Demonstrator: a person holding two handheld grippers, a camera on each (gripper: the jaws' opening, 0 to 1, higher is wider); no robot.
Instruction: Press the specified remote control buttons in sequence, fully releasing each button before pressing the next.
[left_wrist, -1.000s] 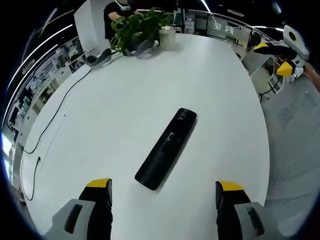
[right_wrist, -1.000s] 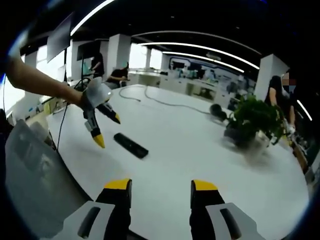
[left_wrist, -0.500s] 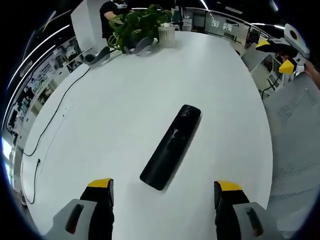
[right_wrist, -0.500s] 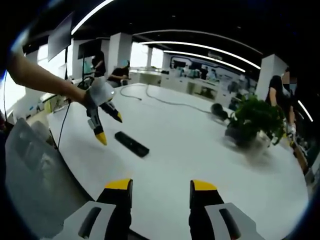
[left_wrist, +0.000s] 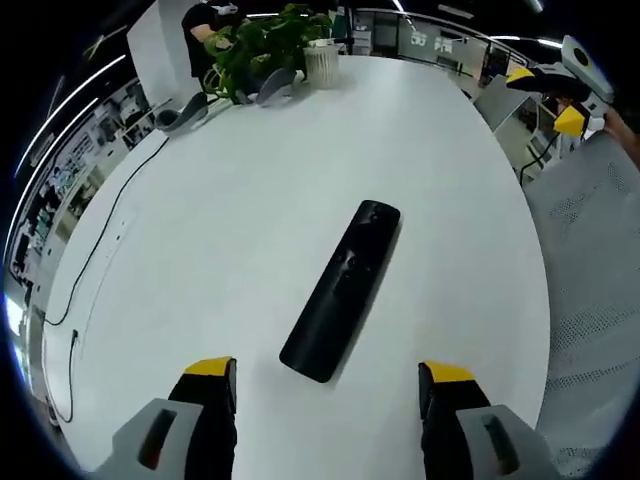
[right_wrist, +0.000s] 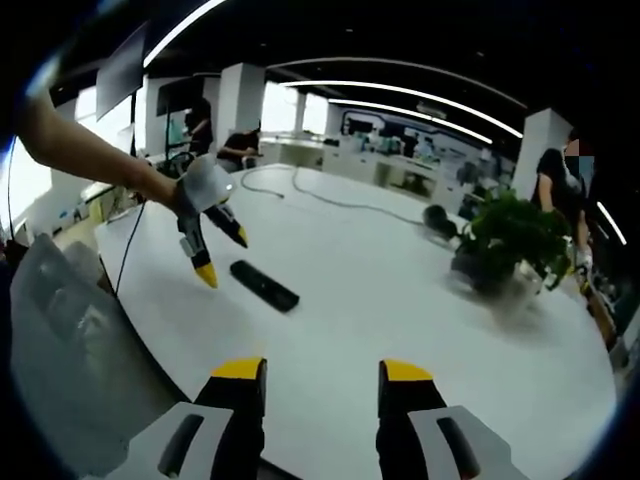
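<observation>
Remote control (left_wrist: 339, 290) flat on table (left_wrist: 230, 200); just ahead of open left tongs (left_wrist: 326, 385)

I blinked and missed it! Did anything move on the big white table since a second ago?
Only a little. The left hand-held gripper edged closer to the black remote, jaws open, not touching it. The remote lies where it was on the table, the plant too. The right hand-held gripper stayed open, back from the remote.

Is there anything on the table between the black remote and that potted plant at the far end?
No. In the left gripper view, only bare white table lies between the remote and the plant.
</observation>
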